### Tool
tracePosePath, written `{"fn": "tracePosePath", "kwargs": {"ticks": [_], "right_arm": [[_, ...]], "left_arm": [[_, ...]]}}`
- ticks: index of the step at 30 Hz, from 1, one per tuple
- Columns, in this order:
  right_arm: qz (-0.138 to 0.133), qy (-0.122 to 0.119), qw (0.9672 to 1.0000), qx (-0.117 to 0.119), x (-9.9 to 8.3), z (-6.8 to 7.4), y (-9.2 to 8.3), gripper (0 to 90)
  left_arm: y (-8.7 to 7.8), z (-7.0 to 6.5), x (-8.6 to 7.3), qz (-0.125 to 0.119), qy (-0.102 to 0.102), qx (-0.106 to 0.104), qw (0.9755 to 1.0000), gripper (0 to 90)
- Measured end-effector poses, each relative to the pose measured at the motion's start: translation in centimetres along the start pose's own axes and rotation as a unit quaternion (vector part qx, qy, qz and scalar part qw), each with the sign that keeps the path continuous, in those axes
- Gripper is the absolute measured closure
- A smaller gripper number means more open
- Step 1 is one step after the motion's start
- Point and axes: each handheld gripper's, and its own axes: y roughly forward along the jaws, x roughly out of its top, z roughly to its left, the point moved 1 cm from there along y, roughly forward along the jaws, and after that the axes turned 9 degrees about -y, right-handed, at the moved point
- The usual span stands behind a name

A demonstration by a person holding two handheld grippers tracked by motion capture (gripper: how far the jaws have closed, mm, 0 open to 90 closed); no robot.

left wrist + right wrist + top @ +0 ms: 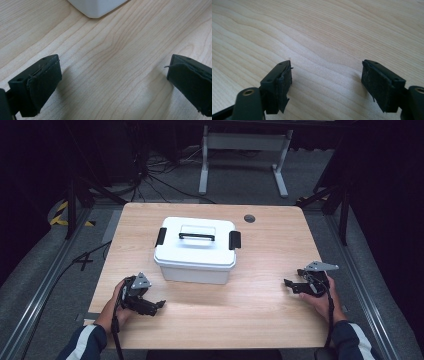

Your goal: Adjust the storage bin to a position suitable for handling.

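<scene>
White plastic, one storage box sits mid-counter, lid on and both black side latches seemingly fastened (one top handle too). Nothing looks begun: the left gripper and right gripper rest on either side of it, well apart, jaws spread wide and empty.

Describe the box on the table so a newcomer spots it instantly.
On the wooden table, look at the middle, slightly toward the far edge. The box is white plastic with a lid, a black handle on top and a black latch at each end.
</scene>
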Motion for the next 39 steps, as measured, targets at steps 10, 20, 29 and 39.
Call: {"fn": "tracePosePath", "kwargs": {"ticks": [10, 20, 29, 39], "right_arm": [[0.004, -0.001, 1.0000, 0.000, -0.2, 0.0, -0.2, 21.6], [0.051, -0.035, 0.9976, 0.029, 0.7, -0.5, -1.4, 39.3], [0.052, -0.087, 0.9931, 0.060, 3.7, -0.3, -3.0, 43.3], [0.049, -0.150, 0.9850, 0.070, 8.0, 0.5, -4.3, 48.8]], "left_arm": [[0.1, 0.1, 0.1, -0.001, 0.006, -0.007, 1.0000, 0.3], [0.1, 0.3, 0.2, 0.003, 0.019, -0.014, 0.9997, 0.2], [0.1, 0.4, 0.2, 0.002, 0.019, -0.016, 0.9997, 0.3], [0.1, 0.3, 0.1, -0.004, 0.017, -0.012, 0.9998, 0.6]]}}
